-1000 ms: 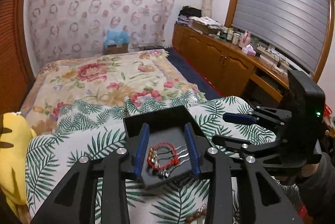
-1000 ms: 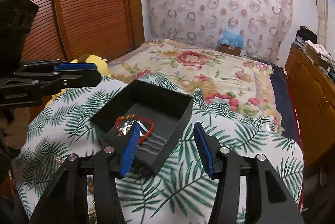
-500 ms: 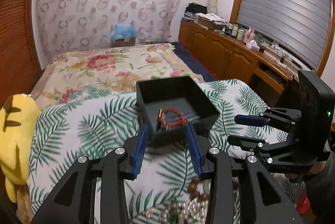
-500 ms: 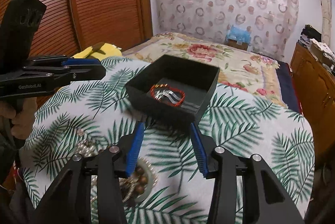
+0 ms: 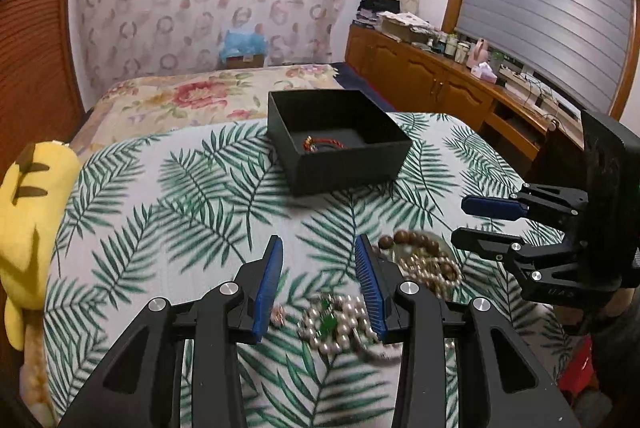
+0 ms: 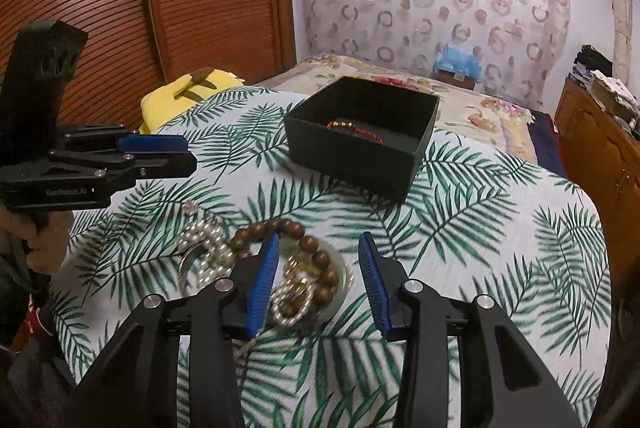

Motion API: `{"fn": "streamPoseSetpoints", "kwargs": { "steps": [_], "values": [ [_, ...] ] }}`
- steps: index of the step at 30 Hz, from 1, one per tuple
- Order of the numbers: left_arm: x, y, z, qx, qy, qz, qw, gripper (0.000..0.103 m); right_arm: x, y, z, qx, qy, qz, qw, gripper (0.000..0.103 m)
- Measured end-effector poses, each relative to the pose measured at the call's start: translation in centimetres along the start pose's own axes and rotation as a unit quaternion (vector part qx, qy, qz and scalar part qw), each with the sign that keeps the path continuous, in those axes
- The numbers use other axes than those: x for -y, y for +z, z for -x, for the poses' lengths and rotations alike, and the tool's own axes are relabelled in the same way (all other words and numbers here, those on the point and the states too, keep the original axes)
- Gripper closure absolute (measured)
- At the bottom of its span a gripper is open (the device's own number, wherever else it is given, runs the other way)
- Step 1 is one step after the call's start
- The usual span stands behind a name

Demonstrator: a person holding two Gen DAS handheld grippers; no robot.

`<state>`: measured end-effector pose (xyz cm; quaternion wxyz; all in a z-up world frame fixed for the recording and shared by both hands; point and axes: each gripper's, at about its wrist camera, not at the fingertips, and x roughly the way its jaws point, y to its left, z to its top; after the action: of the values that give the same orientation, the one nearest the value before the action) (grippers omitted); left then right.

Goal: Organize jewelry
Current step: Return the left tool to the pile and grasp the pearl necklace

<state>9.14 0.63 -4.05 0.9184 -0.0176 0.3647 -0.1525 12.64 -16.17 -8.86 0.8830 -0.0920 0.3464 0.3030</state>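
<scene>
Both my grippers have drawn back from the black box [image 5: 340, 144] to the bead pile [image 6: 296, 268]. Right gripper [image 6: 318, 280] jaws have just been narrowing, empty; left gripper [image 5: 318, 284] part-open, empty, poised for the next pick.

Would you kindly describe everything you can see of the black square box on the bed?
The black square box is open-topped, with no lid in view, and has straight matte walls that look like cardboard or plastic, with a dark lining. It sits flat and upright on the palm-leaf bedspread, one corner turned toward the cameras. Inside lies a red beaded bracelet; little else in it can be made out. Neither claw touches it, and the loose jewelry lies nearer the cameras, apart from it.
</scene>
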Motion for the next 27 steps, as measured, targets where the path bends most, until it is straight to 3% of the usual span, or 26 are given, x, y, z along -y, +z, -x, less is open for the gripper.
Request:
{"fn": "streamPoseSetpoints", "kwargs": {
  "steps": [12,23,27],
  "values": [
    [2.0,-2.9,-0.8,-0.03,-0.004,-0.017,0.9994,0.068,-1.2,-3.0,1.0,-0.004,0.002,-0.015,1.0,0.059],
    [1.8,-3.2,-3.2,-0.053,0.006,-0.022,0.9984,0.068,-1.6,-4.1,0.6,-0.012,0.0,-0.012,1.0,0.059],
    [1.5,-3.3,-3.5,-0.056,-0.008,-0.017,0.9982,0.081,-1.6,-4.2,0.6,-0.012,0.001,-0.012,1.0,0.059]
  ]
}}
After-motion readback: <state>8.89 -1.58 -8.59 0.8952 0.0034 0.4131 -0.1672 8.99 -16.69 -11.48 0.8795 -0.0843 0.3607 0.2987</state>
